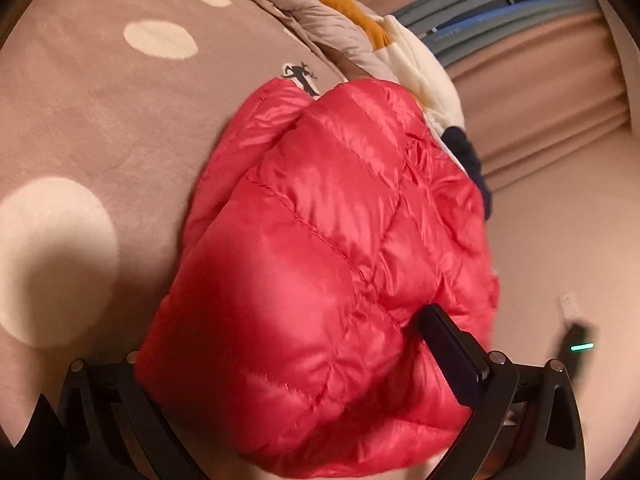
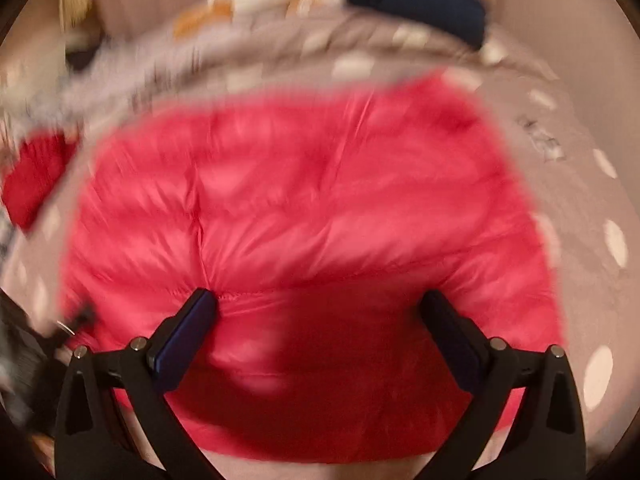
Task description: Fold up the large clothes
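A brown blanket [image 1: 100, 128] with pale dots spreads ahead of both grippers and carries everything else. On it, filling the space directly in front of each gripper, lies the red puffer jacket [image 1: 320, 240], bunched into a thick quilted mound. Beyond the jacket, at its far edge, sits a heap of other clothes [image 1: 412, 64] in grey, cream, mustard and navy.

The left gripper [image 1: 280, 360] has jacket bulk wedged between its fingers; only its right finger shows, the other is buried, so whether it is clamping cannot be told. The right gripper [image 2: 320, 312] stands wide open, both fingers pressed against the jacket's near fold, holding nothing.

The slick, springy shell is the likely trouble: a pinch on padding rather than on an edge could slip, and the mound could puff back open. The right wrist view is blurred, so contact there is uncertain.
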Available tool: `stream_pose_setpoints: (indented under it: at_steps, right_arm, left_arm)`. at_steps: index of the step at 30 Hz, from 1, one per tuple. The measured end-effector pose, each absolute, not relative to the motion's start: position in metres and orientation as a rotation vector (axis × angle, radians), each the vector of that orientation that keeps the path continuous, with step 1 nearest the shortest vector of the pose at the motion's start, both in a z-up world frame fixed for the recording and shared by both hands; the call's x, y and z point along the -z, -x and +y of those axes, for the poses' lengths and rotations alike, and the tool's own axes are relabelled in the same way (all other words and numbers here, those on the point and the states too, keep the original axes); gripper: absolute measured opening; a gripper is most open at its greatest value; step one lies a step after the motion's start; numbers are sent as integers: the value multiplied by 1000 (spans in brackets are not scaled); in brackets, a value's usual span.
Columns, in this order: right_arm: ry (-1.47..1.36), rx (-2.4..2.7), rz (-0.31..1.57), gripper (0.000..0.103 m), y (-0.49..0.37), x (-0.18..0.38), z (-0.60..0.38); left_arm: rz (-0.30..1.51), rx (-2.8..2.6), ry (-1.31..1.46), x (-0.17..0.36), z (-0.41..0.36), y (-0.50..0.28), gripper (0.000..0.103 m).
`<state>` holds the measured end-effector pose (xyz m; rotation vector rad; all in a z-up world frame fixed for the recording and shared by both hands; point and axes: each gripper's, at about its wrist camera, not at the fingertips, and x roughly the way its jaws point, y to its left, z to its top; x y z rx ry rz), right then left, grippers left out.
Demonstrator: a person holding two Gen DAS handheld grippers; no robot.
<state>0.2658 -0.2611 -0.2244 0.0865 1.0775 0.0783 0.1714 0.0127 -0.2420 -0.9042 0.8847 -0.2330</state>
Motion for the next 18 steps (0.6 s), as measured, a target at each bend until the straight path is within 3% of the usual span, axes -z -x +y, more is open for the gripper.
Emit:
stream_pose_setpoints:
  at_steps: [4, 9, 14, 18]
  right_arm:
    - [-23, -20, 997, 103, -283, 258, -253]
    - [14, 2, 979, 103, -286, 262, -243]
    - [-8, 22, 929, 103, -272, 257, -241]
    - [-89, -24, 921, 101, -260, 239, -261]
  left_arm:
    - [945, 514, 1175, 261, 4, -185, 102]
    - [893, 383, 1117, 262, 0, -195, 99]
    - [883, 265, 1082, 266, 5, -201, 79]
    - [869, 248, 1077, 268, 11, -204, 72]
